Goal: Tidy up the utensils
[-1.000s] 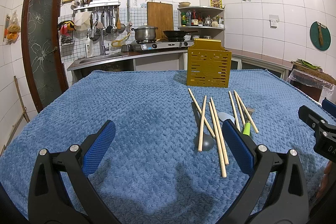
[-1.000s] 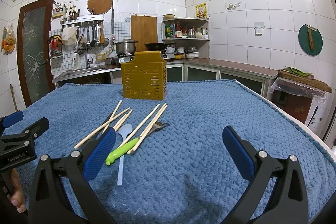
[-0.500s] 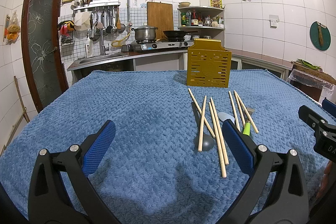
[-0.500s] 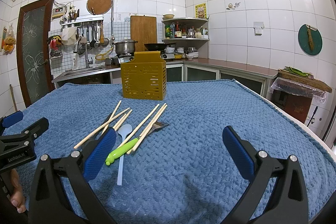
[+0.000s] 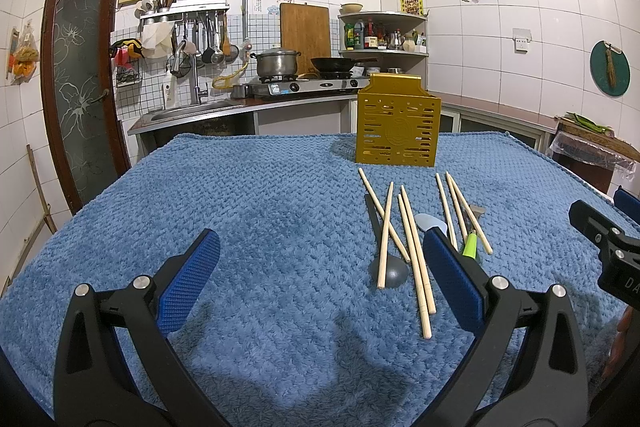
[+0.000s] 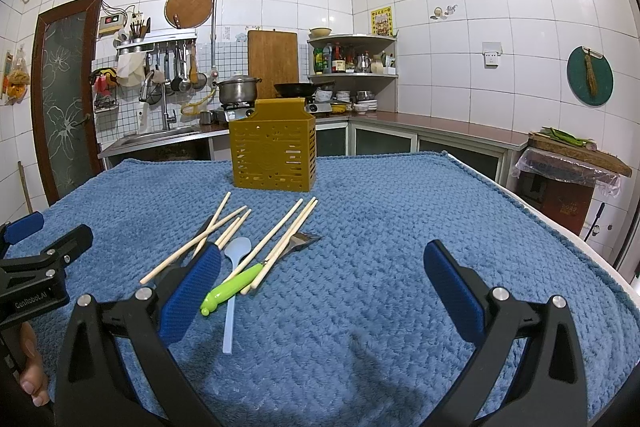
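A yellow slotted utensil holder stands upright at the far side of the blue cloth. In front of it lie several wooden chopsticks, a dark grey spoon, a pale blue spoon and a green-handled fork. My left gripper hovers open over the cloth, left of the pile, its right finger beside the chopsticks. Over bare cloth right of the pile, my right gripper is open; its left finger stands in front of some chopstick ends. Both hold nothing.
The blue towel-covered table drops off at its right edge. Behind it are a sink counter and a stove with a pot. A box with plastic wrap stands to the right. A hand's fingers grip the left tool.
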